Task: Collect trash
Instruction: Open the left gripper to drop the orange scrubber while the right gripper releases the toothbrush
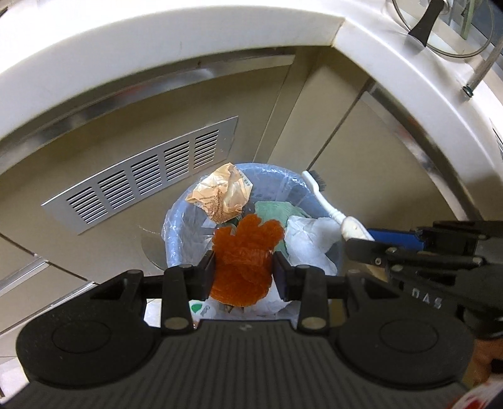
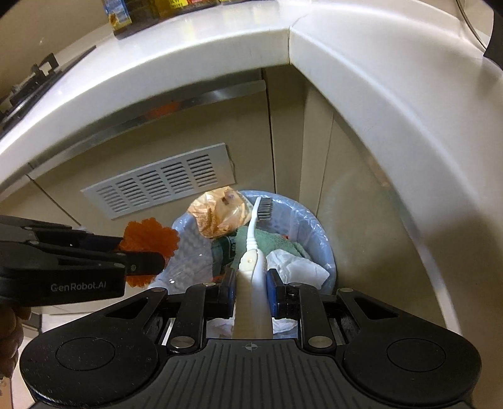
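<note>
My left gripper (image 1: 244, 272) is shut on an orange lobed scrubber (image 1: 243, 251) and holds it above the bin (image 1: 176, 226), a blue bin lined with clear plastic. My right gripper (image 2: 250, 291) is shut on a white toothbrush (image 2: 255, 239) with dark bristles, held over the same bin (image 2: 317, 232). In the left wrist view the right gripper (image 1: 361, 240) enters from the right with the toothbrush (image 1: 317, 192). In the right wrist view the left gripper (image 2: 147, 262) enters from the left with the scrubber (image 2: 151, 236). The bin holds a crumpled orange wrapper (image 1: 220, 195), green cloth (image 1: 273, 210) and white paper (image 1: 308, 232).
The bin stands on the floor in the corner under a white countertop (image 1: 157, 41). A cabinet door with a metal vent grille (image 1: 147, 176) is behind it. A glass lid (image 1: 440, 28) lies on the counter. A hob (image 2: 28, 85) and packets (image 2: 147, 9) sit on the counter.
</note>
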